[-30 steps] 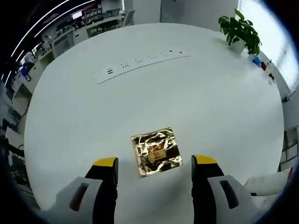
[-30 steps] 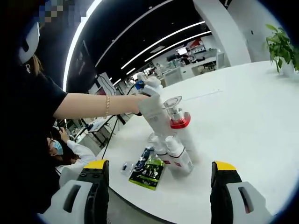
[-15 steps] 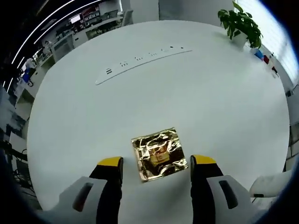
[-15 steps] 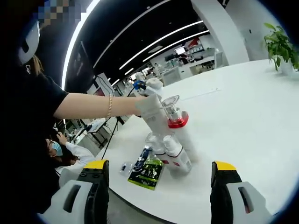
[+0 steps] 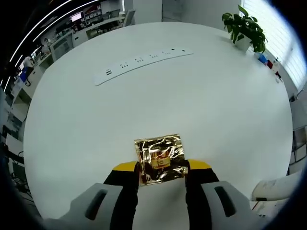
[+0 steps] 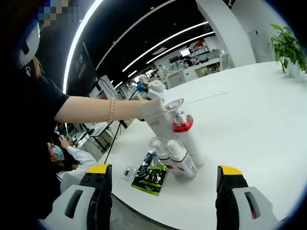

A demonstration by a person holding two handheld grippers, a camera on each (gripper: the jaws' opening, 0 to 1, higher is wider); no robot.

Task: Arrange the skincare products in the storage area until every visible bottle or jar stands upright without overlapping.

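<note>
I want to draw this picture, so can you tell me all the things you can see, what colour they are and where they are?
Foil packet: one, shiny gold, on the table between the left gripper's jaws.
Power strip: one, white, far side of the table.
Potted plant: one, green, at the table's far edge.
Bottles: a cluster, white with red trim and clear caps, on the table.
Sachet: one, green and black, lying flat beside the bottles.
Table: one, white, round.
Left gripper: yellow-tipped, closing around the packet.
Right gripper: yellow-tipped, open.

1. A foil packet [image 5: 160,159] lies on the tabletop [image 5: 201,96], between the left tongs' [image 5: 162,166] tips.
2. A power strip [image 5: 143,59] lies far behind it.
3. A plant [image 5: 244,26] stands far right.
4. In the right gripper view, bottles [image 6: 178,143] cluster near the tabletop's left edge, a sachet [image 6: 151,176] before them.
</note>
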